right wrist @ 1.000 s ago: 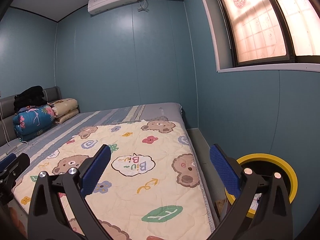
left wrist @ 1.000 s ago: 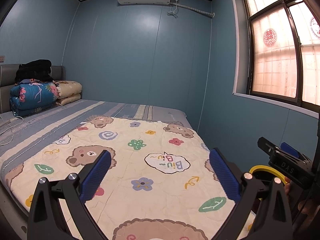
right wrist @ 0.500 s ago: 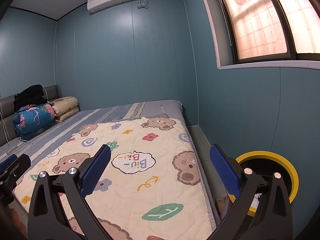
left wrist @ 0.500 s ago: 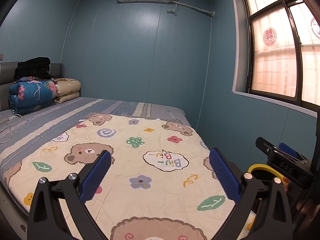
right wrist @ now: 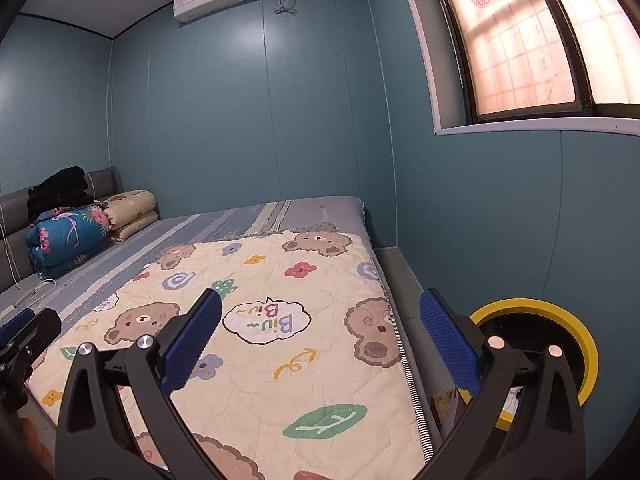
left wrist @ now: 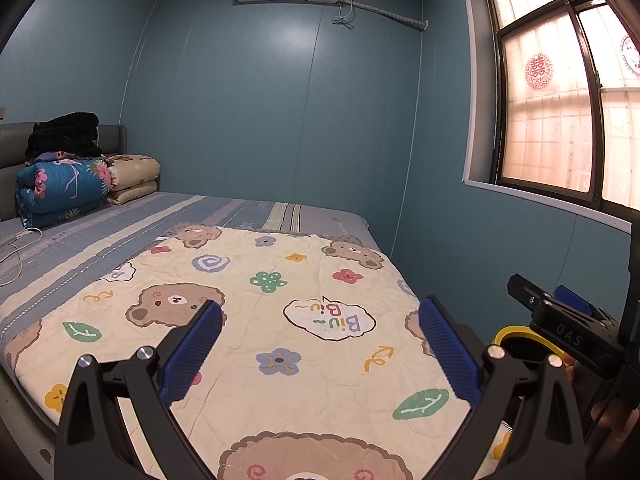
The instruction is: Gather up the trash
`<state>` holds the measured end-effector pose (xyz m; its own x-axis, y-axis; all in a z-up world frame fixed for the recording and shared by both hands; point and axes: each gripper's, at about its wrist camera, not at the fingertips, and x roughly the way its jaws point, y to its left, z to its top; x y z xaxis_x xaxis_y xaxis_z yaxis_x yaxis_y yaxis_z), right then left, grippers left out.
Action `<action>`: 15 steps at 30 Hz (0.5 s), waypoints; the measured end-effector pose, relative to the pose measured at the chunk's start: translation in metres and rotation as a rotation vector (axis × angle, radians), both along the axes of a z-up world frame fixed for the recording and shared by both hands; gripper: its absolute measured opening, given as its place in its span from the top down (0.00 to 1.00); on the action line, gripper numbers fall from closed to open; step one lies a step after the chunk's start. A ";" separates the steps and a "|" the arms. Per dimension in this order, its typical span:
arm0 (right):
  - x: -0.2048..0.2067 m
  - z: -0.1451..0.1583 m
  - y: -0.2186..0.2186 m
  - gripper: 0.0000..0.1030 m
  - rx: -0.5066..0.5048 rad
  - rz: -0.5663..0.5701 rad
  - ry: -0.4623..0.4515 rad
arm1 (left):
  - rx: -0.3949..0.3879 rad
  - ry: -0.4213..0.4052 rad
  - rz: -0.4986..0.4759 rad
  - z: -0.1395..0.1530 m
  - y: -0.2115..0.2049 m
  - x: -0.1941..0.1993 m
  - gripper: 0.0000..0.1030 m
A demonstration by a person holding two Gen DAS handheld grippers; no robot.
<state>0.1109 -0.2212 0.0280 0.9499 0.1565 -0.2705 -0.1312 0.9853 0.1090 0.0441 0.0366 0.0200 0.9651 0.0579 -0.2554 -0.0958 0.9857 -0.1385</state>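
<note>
A trash bin with a yellow rim (right wrist: 560,316) and black inside stands on the floor between the bed and the right wall; its rim also shows in the left wrist view (left wrist: 516,330). My left gripper (left wrist: 320,344) is open and empty above the cream bear-print quilt (left wrist: 280,320). My right gripper (right wrist: 320,344) is open and empty above the quilt's right edge (right wrist: 280,340), left of the bin. The right gripper shows at the right of the left wrist view (left wrist: 560,320). No loose trash shows on the bed.
Folded quilts and black clothes (left wrist: 72,172) are stacked at the headboard, with a white cable (left wrist: 16,244) beside them. Blue walls close the room. A window (left wrist: 560,120) is on the right wall. A narrow floor strip (right wrist: 400,276) runs beside the bed.
Both views have tilted up slightly, so the bed sits lower in frame. Both grippers stay open and empty.
</note>
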 end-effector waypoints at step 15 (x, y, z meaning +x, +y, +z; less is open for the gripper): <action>0.002 -0.005 -0.001 0.08 0.003 -0.001 0.011 | 0.000 0.011 -0.003 -0.001 -0.002 0.003 0.08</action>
<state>0.1133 -0.2222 0.0234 0.9471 0.1565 -0.2803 -0.1291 0.9851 0.1138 0.0475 0.0350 0.0186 0.9623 0.0554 -0.2662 -0.0948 0.9860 -0.1374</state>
